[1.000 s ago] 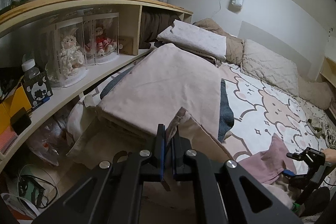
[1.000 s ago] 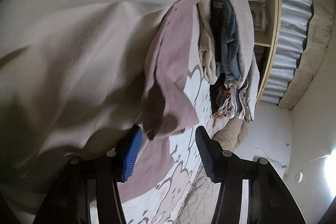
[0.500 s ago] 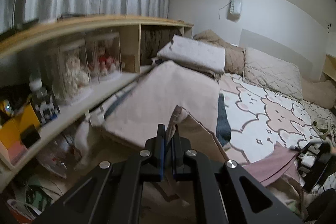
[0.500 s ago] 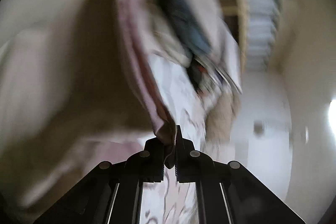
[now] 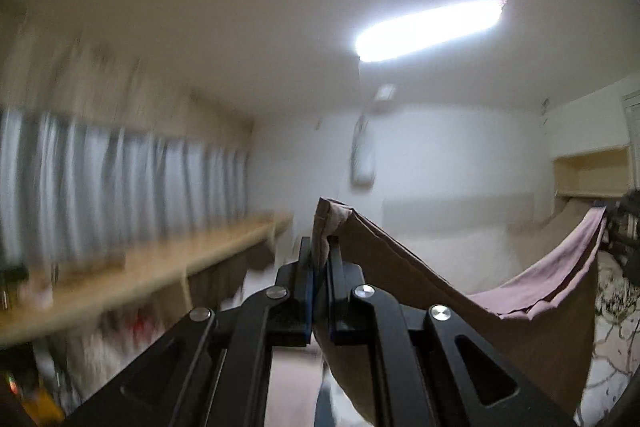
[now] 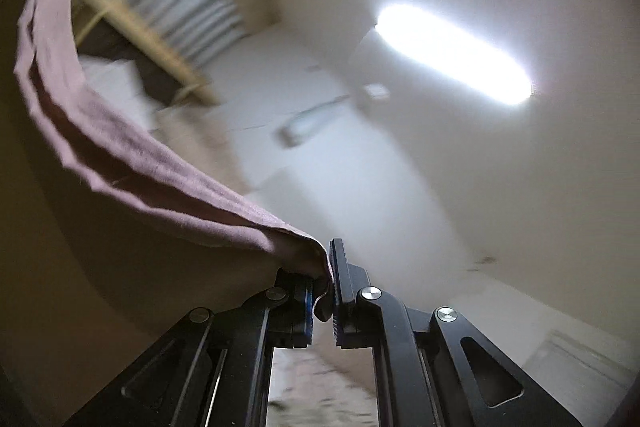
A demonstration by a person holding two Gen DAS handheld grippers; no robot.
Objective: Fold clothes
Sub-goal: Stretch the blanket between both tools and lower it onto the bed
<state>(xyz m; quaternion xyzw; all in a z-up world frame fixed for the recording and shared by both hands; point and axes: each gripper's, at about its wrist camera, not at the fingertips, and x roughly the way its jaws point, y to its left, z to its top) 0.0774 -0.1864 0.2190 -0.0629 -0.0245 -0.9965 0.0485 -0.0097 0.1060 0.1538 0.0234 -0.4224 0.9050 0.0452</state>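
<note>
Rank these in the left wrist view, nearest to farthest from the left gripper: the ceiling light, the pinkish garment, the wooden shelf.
1. Pinkish garment, clamped in the jaws, draping right.
2. Wooden shelf, left side, beside the gripper.
3. Ceiling light, overhead, upper right.

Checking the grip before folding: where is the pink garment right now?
The pink garment hangs between both claws: left claw pinches one corner, right claw the other.

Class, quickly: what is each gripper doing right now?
Left gripper: shut on the cloth.
Right gripper: shut on the cloth's other corner.
</note>
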